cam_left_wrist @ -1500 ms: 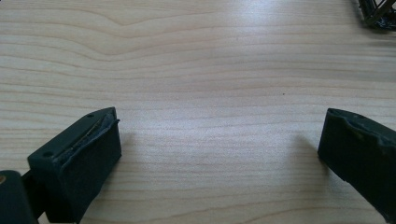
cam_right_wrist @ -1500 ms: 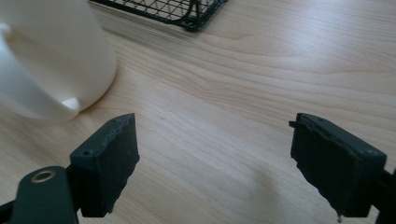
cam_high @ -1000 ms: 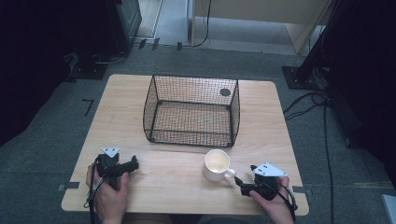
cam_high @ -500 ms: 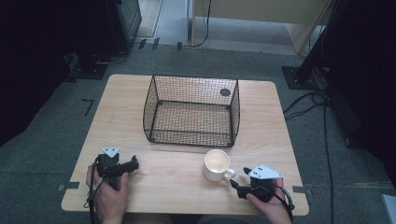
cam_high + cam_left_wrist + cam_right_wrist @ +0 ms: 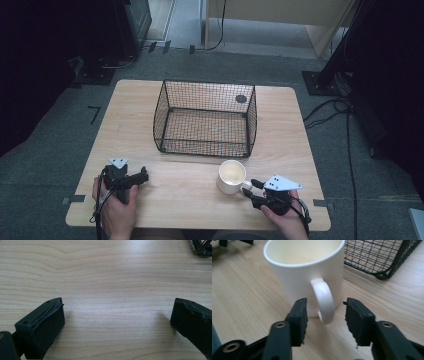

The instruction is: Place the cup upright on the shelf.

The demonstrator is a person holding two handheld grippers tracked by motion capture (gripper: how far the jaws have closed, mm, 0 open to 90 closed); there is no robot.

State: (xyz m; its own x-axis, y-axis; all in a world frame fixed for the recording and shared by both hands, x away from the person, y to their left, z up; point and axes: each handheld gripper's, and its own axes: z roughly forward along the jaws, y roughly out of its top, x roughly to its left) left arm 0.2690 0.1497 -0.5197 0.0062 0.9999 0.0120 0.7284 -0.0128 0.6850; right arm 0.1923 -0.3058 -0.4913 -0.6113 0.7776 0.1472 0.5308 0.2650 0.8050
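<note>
A white mug [image 5: 305, 272] is standing upright on the wooden table [image 5: 140, 120] just in front of the wire basket [image 5: 206, 118], its handle sitting between the right gripper's [image 5: 325, 315] spread jaws, untouched, while the left gripper [image 5: 117, 322] is resting wide open.

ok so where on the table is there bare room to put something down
Bare wood lies left of the wire basket out to the table edge, in a narrower strip to the basket's right, and along the front between the left hand-held gripper and the mug. It is crowded at front right, where the right hand-held gripper straddles the mug's handle.
</note>
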